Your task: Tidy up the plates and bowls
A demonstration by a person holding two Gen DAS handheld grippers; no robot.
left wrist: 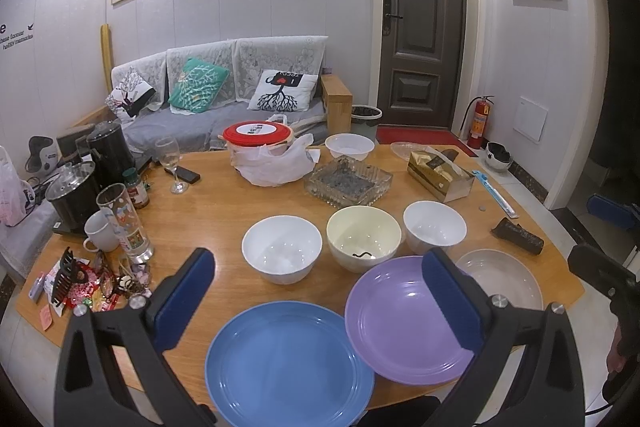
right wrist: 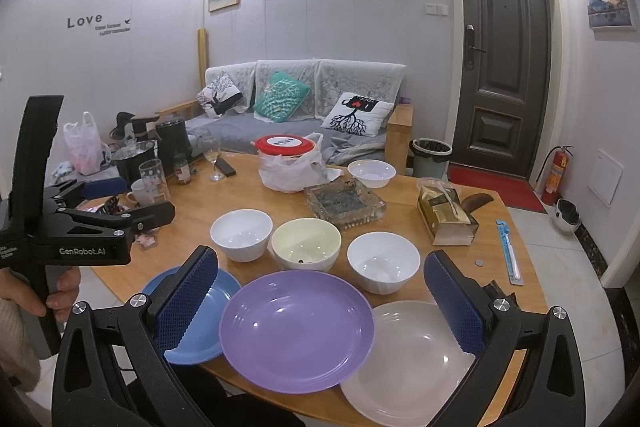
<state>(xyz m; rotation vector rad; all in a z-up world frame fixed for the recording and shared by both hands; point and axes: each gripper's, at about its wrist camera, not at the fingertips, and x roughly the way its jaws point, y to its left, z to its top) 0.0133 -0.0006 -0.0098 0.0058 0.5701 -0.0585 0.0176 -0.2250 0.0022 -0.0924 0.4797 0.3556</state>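
We hold both tools above the near edge of the wooden table point(left wrist: 224, 203), pointed forward over the dishes. Our left gripper point(left wrist: 320, 291) has its jaws spread wide with nothing between them, the blue textured pads point(left wrist: 182, 297) framing the lower centre of the left view. Our right gripper point(right wrist: 320, 301) is likewise wide apart and empty, its pads point(right wrist: 452, 303) ribbed like a fine grid. At the left edge of the right view, a hand point(right wrist: 60, 291) wraps the left tool's black handle, fingers curled round it.

Three plates lie flat along the bottom of both views: a glossy blue plate point(left wrist: 286, 359), a purple plate point(left wrist: 400, 323) with a stepped rim that seems to overlap its neighbours, though the fisheye makes this hard to judge, and a pale off-white plate point(right wrist: 408, 355) at lower right. Just behind them stand three round bowls in a row: a white bowl point(left wrist: 282, 247), a cream bowl point(left wrist: 363, 237) with a small dark scrap inside, and another white bowl point(left wrist: 434, 227). Further up the frame sits a square glass ashtray point(left wrist: 347, 179).
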